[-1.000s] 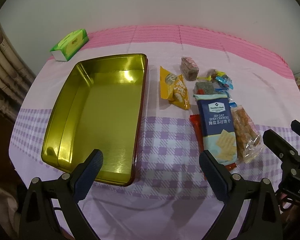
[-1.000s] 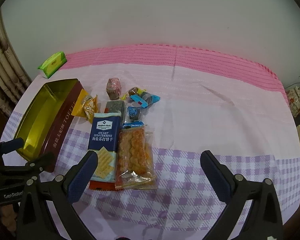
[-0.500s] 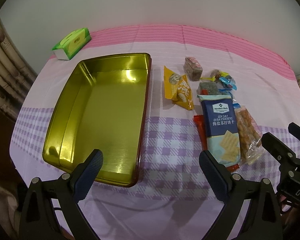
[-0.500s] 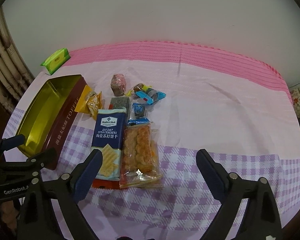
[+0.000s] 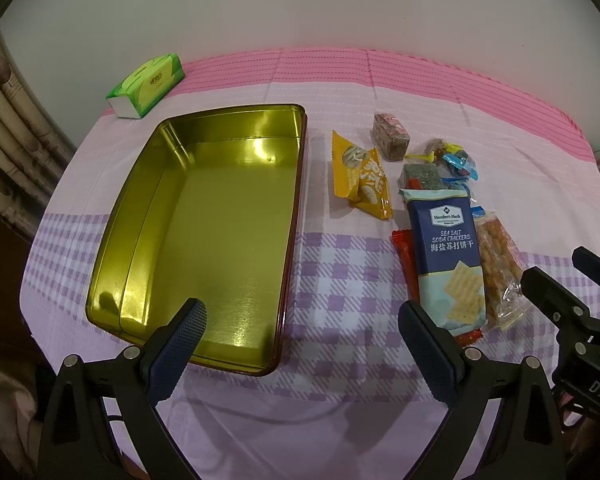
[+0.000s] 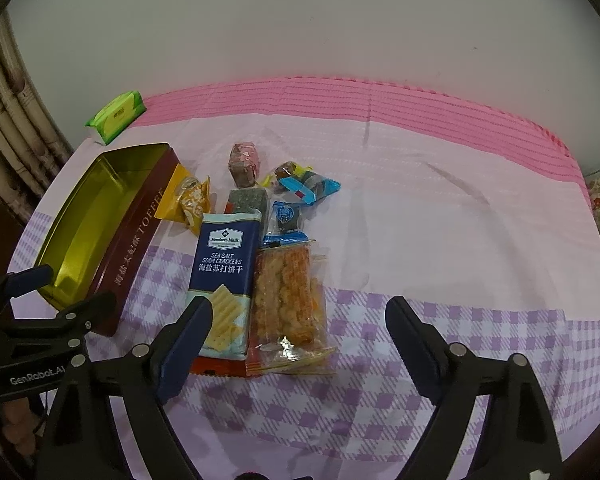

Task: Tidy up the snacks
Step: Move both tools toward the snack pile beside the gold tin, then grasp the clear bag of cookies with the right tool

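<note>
So both grippers hang low over the bench [image 6: 440, 216], jaws apart, holding nothing. Snacks sit center frame: cracker pack [image 6: 224, 276] overlapping a red wrapper [image 5: 405, 258], rice-cake bag [image 6: 286, 308] touching it, candies [image 6: 306, 186] behind. Gold tin [image 5: 220, 240] sits left, yellow packet [image 5: 362, 174] beside it, green tissue pack [image 5: 148, 84] upper left.

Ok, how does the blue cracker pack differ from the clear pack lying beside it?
The soda cracker pack is opaque, navy with printed lettering; the clear snack pack shows its orange-brown pieces through the wrapper. The cracker pack lies on top of a red wrapper; none shows under the clear pack. Both lie flat, side by side, outside the tin.
</note>
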A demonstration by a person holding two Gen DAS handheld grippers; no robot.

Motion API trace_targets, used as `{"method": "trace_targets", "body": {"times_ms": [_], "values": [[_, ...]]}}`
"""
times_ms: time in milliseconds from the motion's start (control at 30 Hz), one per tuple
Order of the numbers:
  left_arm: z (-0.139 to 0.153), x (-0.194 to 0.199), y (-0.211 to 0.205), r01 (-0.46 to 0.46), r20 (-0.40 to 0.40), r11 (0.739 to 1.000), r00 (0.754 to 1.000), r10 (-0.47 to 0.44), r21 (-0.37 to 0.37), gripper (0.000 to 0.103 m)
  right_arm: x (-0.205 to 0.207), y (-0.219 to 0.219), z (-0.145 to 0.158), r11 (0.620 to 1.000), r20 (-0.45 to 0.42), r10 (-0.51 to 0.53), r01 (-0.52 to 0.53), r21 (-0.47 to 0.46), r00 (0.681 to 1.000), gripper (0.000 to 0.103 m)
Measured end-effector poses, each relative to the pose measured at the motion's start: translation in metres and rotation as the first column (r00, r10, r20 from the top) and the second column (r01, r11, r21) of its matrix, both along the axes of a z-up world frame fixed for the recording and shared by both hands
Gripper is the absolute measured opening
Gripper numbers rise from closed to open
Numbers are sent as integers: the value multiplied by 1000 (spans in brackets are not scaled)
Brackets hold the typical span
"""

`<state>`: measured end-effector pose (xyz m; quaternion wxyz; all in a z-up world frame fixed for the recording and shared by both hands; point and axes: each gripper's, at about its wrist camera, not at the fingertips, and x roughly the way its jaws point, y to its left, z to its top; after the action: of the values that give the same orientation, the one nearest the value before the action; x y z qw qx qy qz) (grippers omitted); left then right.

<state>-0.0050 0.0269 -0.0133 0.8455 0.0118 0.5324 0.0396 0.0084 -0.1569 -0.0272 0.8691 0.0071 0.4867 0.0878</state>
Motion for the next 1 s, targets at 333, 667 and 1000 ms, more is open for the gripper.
{"method": "trace_targets", "body": {"times_ms": [333,667,1000], "values": [[-1,0,1,-2,-2,1000,1000,2,3,97,0,1,-1,1000,-13,11,-11,7,1000,82],[-3,0,4,-4,-6,1000,1000,4,5,97,5,3,-6,1000,-28,19,-18,8,999,79],[-6,4,7,-10,-12,1000,1000,10,9,97,12,6,-11,1000,-49,31,-31,5,998,73]]}}
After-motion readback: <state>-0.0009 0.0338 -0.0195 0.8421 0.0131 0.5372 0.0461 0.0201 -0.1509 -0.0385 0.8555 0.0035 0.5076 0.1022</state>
